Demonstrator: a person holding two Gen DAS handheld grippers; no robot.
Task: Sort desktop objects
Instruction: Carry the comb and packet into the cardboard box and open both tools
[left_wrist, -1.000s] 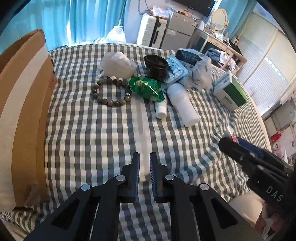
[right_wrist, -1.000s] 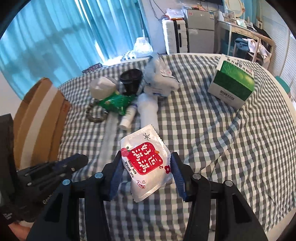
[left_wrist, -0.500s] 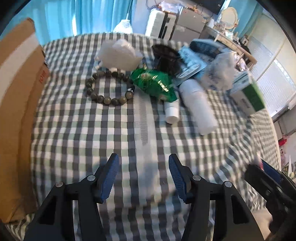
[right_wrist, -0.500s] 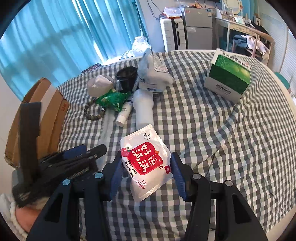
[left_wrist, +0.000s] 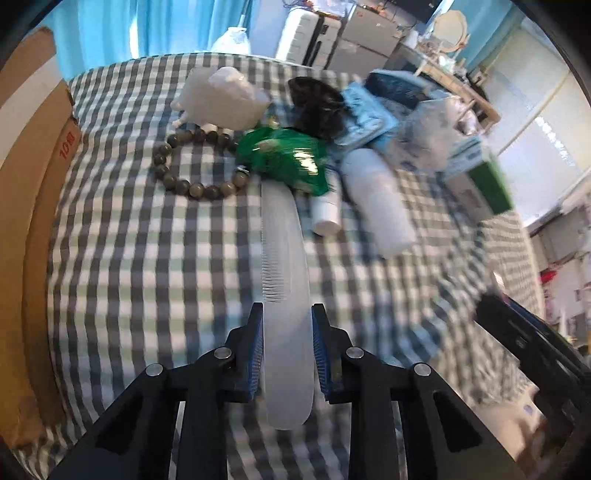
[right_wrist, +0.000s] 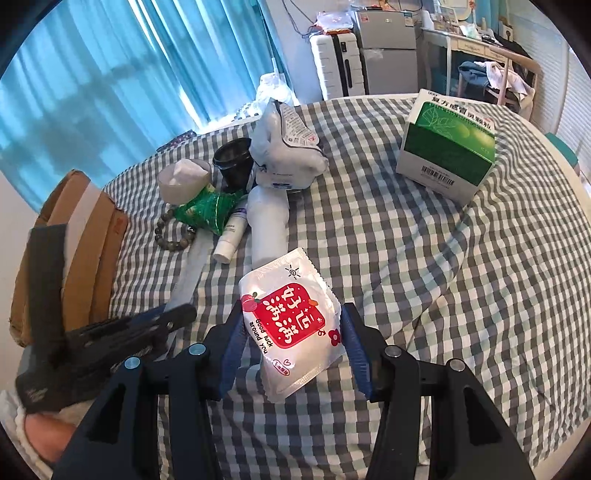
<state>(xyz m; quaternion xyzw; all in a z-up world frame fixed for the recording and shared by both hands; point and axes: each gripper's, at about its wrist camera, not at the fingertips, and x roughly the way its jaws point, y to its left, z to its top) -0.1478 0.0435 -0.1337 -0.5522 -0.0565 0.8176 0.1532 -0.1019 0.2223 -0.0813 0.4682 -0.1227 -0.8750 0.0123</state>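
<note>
Checked cloth covers the worktop (right_wrist: 424, 258), blue curtains behind. Your left tool (left_wrist: 287, 343) is closing around the translucent comb (left_wrist: 284, 266); its handle end sits between the pads, pads at or near both edges, contact unclear through blur. Comb runs straight ahead of the tool to the green packet (left_wrist: 284, 158), bead bracelet (left_wrist: 195, 162) ahead-left, white bottle (left_wrist: 380, 199) ahead-right. Your right tool (right_wrist: 291, 339) is partly open, clamped on the white-and-red snack pouch (right_wrist: 291, 325), held above the cloth. Green box (right_wrist: 447, 147) far ahead-right of it. Cardboard box (right_wrist: 74, 236) on the left.
</note>
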